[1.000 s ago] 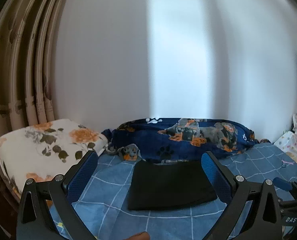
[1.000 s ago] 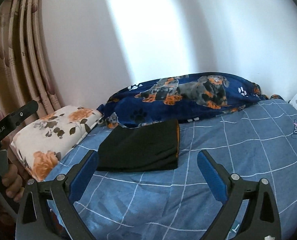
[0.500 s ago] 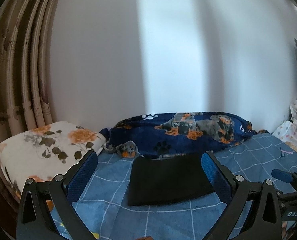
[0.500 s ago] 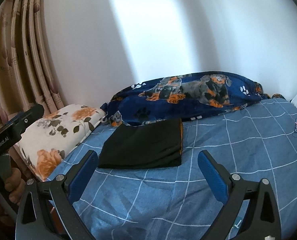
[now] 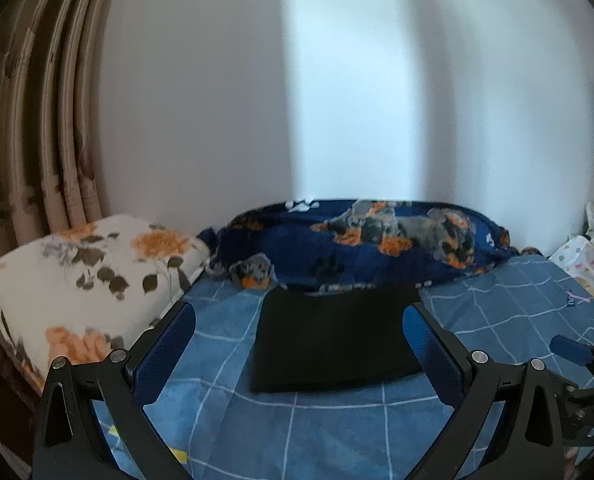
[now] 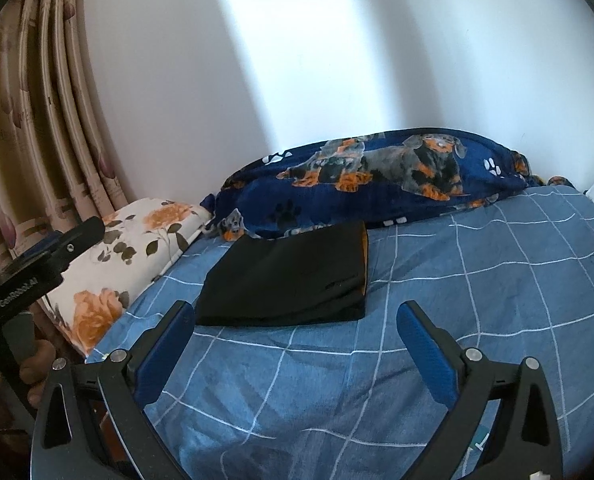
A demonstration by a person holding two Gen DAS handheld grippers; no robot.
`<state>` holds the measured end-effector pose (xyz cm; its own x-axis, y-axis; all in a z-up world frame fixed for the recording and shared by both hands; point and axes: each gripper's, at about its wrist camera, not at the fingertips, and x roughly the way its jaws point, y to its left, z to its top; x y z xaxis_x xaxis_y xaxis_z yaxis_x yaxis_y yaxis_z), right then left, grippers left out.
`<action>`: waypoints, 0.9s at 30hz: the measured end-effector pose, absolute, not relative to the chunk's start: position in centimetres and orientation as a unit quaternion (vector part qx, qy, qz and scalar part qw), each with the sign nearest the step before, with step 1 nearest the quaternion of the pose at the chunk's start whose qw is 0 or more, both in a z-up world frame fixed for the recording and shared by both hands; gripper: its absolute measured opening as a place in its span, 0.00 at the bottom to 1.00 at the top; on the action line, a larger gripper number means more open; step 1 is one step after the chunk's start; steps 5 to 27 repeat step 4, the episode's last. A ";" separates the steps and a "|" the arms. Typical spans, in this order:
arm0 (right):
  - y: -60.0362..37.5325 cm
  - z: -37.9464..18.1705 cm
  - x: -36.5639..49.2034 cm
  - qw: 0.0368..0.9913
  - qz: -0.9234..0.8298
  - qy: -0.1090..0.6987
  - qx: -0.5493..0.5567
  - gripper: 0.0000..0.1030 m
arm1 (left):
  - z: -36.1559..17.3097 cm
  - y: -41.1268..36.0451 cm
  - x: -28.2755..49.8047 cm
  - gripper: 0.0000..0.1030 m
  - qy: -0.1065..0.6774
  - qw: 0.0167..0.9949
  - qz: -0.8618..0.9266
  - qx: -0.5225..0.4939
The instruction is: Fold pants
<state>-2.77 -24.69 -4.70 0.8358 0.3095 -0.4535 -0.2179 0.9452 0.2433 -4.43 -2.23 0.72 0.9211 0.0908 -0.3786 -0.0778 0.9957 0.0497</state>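
The black pants [image 5: 333,340] lie folded into a flat rectangle on the blue checked bedsheet [image 5: 225,344], up against the dog-print blanket. They also show in the right wrist view [image 6: 289,280], with an orange edge on their right side. My left gripper [image 5: 299,344] is open and empty, held above the bed just short of the pants. My right gripper [image 6: 295,340] is open and empty, a little nearer than the pants' front edge. The left gripper's body [image 6: 37,264] shows at the left of the right wrist view.
A dark blue dog-print blanket [image 6: 377,176] lies rolled along the white wall. A floral pillow [image 5: 85,272] sits at the left by the curtain [image 6: 37,120]. Pale patterned fabric [image 5: 593,256] lies at the bed's right edge.
Both grippers have drifted slightly back and up from the folded pants. The pants have not moved, and both grippers stay open.
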 end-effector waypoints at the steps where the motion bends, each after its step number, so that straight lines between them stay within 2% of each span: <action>1: -24.7 -4.7 -2.8 0.954 0.138 0.251 0.090 0.98 | 0.5 -2.1 -4.3 1.00 0.198 0.979 0.045 0.014; 27: -24.5 -4.7 -2.8 0.955 0.137 0.250 0.085 0.98 | 0.3 -2.0 -4.0 1.00 0.204 0.978 0.047 0.010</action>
